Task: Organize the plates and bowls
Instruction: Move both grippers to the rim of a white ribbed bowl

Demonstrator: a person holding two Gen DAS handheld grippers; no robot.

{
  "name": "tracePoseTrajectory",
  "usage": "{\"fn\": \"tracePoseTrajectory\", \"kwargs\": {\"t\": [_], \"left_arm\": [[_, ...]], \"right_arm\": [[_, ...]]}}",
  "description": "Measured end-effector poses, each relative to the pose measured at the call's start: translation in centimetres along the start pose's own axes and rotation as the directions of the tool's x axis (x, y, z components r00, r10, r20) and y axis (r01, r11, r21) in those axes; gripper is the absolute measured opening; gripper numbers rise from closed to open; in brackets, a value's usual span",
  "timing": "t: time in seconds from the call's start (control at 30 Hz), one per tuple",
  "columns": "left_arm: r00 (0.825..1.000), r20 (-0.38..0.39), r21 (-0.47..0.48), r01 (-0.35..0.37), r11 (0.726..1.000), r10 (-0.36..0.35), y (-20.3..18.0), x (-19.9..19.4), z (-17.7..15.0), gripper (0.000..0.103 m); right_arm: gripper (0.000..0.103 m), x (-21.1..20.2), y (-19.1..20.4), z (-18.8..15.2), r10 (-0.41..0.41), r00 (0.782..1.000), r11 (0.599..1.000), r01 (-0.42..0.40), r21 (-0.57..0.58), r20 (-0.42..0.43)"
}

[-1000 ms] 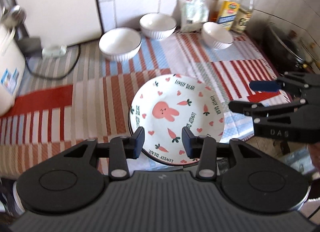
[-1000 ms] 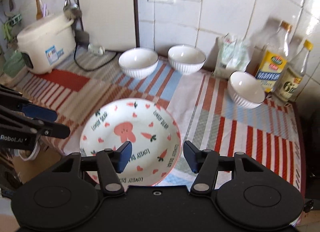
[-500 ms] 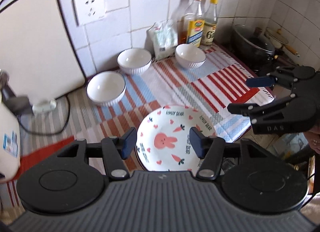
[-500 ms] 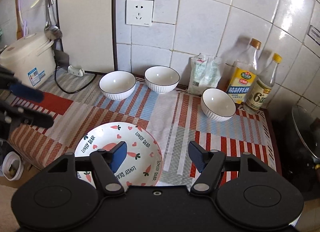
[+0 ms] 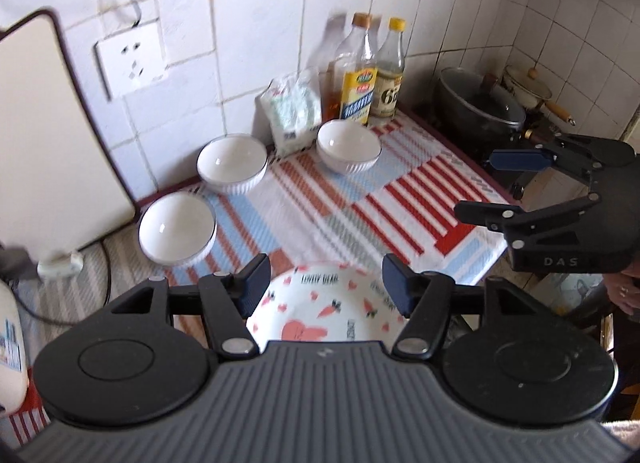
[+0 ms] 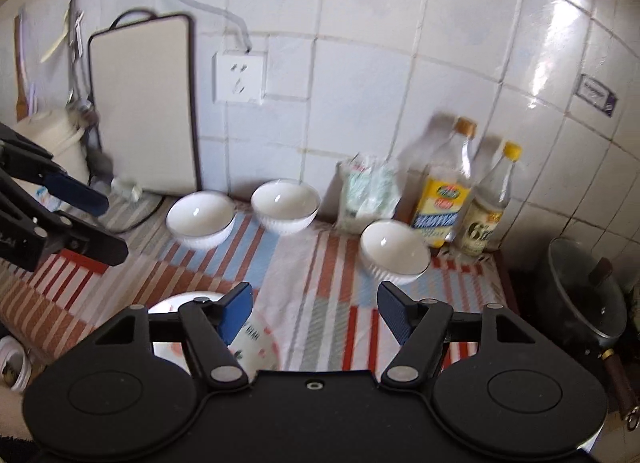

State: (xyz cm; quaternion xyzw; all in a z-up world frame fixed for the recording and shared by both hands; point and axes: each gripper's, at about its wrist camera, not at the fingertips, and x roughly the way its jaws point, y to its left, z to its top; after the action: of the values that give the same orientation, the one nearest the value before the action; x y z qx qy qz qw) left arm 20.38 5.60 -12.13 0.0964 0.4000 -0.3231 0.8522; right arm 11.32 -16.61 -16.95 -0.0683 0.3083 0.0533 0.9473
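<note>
Three white ribbed ceramic bowls (image 6: 200, 219) are left beyond both empty jaws, the left gripper (image 5: 324, 283) opening, the right gripper (image 6: 314, 313) held wide, the bunny-print plate (image 5: 320, 311) parked below, probably ready for stacking.

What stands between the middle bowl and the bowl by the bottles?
A white packet against the wall, behind the gap between middle bowl and right bowl; right wrist view.

Daylight fills both views, bright but soft. Glare streaks the wall tiles (image 6: 560, 43) at upper right in the right wrist view. Motion blur smears the bottles (image 5: 360, 75) and bowls (image 6: 200, 219). Fisheye bending curves the tile lines, and corners darken.
</note>
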Motion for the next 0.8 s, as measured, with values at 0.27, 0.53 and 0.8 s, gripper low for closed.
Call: {"fn": "tracePoseTrajectory", "kwargs": {"t": [0.27, 0.53, 0.8], "left_arm": [[0.999, 0.049, -0.011, -0.021, 1.000, 0.022, -1.6, 4.1, 4.3, 0.064], [0.994, 0.065, -0.094, -0.084, 0.992, 0.090, -1.5, 10.9, 6.9, 0.065], [0.998, 0.052, -0.128, -0.017, 0.992, 0.024, -1.6, 18.1, 8.4, 0.064]], "right_arm": [[0.073, 1.3, -6.1, 0.7, 0.037, 0.999, 0.993, -0.039, 0.109, 0.014], [0.073, 6.6, -11.8, 0.6, 0.093, 0.996, 0.967, -0.087, 0.238, -0.012], [0.073, 12.8, -14.4, 0.6, 0.117, 0.993, 0.970, -0.114, 0.216, -0.002]]}}
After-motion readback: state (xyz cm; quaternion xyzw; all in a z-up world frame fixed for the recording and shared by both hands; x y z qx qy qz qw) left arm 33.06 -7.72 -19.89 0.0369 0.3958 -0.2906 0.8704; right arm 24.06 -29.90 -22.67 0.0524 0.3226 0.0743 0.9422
